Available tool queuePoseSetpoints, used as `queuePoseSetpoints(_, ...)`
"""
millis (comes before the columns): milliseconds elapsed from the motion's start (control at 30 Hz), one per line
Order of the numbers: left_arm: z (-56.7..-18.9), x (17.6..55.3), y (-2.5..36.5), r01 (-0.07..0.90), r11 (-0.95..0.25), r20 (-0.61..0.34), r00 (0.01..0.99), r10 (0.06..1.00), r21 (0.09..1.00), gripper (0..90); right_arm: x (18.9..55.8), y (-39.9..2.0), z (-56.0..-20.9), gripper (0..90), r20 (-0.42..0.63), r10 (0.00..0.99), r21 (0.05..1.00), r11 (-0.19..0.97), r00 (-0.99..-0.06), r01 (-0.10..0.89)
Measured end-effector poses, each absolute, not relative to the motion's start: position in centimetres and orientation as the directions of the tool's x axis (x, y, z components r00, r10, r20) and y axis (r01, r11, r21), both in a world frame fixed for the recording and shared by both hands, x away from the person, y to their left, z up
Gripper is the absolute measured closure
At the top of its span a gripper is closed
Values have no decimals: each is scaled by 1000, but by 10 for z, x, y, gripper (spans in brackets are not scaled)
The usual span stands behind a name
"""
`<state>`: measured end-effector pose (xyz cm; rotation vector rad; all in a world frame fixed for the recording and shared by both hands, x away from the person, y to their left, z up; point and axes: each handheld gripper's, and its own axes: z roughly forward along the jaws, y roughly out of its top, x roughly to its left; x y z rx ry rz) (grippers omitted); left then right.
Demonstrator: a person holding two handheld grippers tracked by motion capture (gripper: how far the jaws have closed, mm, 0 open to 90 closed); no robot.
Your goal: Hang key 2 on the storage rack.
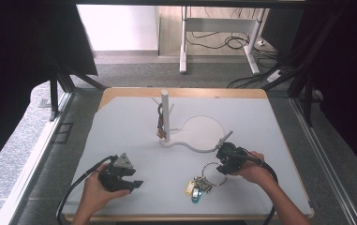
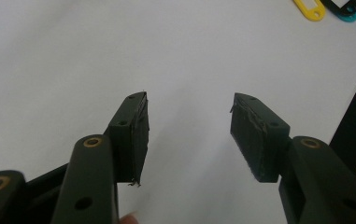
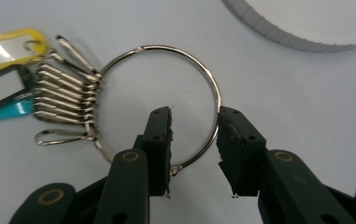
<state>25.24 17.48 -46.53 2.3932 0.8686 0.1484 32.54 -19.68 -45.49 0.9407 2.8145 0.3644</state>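
Key ring (image 3: 166, 100) flat on the white table (image 1: 134, 126), near the front edge, tags (image 1: 192, 190) and clips at its left. Right gripper (image 3: 194, 140) straddling the ring's wire, jaws apart, not yet pinching. Left gripper (image 2: 189, 135) resting apart at front left, jaws spread, holding nothing. Pick-up begun only; probable goal, hanging on the stand (image 1: 165, 115), still ahead.
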Motion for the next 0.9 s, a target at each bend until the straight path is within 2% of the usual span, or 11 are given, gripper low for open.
queuePoseSetpoints(533, -471, 252, 173, 559, -628, -85, 780, 620, 541, 475, 343, -187, -469, 725, -77, 642, 165, 763, -763, 625)
queuePoseSetpoints(900, -472, 251, 172, 552, -629, -76, 782, 619, 547, 478, 348, -188, -474, 762, -79, 658, 132, 751, -748, 647)
